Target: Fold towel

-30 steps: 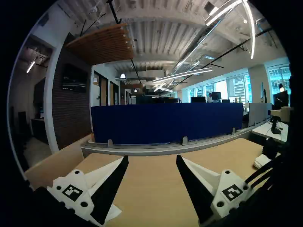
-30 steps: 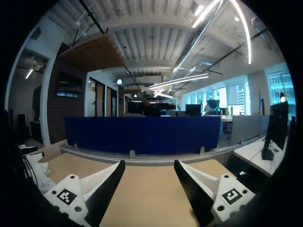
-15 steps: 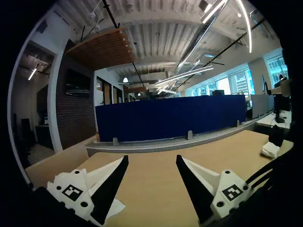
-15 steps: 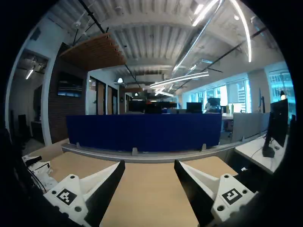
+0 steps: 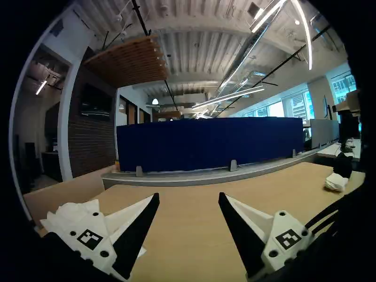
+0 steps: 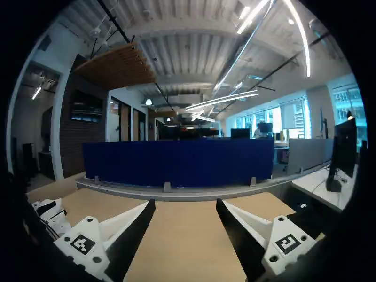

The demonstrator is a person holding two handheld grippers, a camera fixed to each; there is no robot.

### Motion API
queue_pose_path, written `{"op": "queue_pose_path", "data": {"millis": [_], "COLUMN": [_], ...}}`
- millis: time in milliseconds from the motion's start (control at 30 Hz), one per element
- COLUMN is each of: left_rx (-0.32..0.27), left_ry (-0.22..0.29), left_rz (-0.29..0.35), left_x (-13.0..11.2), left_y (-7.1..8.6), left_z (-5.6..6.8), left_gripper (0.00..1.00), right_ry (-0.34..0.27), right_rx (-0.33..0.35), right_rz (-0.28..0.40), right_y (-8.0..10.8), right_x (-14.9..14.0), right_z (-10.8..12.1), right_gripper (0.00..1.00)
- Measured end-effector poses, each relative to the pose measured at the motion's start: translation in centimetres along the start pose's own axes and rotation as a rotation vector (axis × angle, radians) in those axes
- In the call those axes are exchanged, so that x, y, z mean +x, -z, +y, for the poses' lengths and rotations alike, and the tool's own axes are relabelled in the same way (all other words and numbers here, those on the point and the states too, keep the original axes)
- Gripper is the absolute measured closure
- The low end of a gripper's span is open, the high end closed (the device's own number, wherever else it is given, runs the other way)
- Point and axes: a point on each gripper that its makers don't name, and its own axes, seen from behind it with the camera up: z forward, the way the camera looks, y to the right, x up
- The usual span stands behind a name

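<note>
Over the pale wooden desk (image 5: 188,235) two grippers are held low, each with its two fingers spread wide apart and nothing between them. The left gripper (image 5: 188,195) points across the desktop toward one long blue partition (image 5: 207,143) standing along the far edge. One white towel (image 5: 70,210) lies crumpled on the desk at that gripper's lower left, showing from behind the finger on that side; a small white corner of it also peeks out below the same finger. I cannot tell whether the finger touches the cloth.

At the far right of the left gripper view sits one small white lump (image 5: 335,181) with something black just above it, too small to make out.

The right gripper (image 6: 185,201) also hangs over bare desktop, facing the same blue partition. At the left rim of the right gripper view a white and black shape (image 6: 47,211) is too cramped to identify. One dark monitor (image 6: 345,150) stands on a neighbouring white desk to the right.
</note>
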Motion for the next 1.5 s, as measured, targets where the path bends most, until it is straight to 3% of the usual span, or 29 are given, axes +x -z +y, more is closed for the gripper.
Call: {"op": "queue_pose_path", "data": {"millis": [767, 1100, 1500], "left_rx": [0.027, 0.022, 0.021], "left_ry": [0.015, 0.051, 0.052], "left_rz": [0.0, -0.014, -0.017], "left_x": [-6.0, -6.6, -6.7], "left_y": [-0.5, -0.7, -0.9], "left_z": [-1.0, -1.1, -1.3], "left_gripper": [0.07, 0.07, 0.07], "right_ry": [-0.002, -0.004, -0.013], "right_rx": [0.01, 0.012, -0.001], "right_rz": [-0.009, -0.019, -0.03], "right_y": [-1.3, -1.4, -1.1], "right_x": [-4.9, -5.5, -6.0], "right_z": [0.7, 0.5, 1.3], "right_gripper": [0.0, 0.0, 0.0]}}
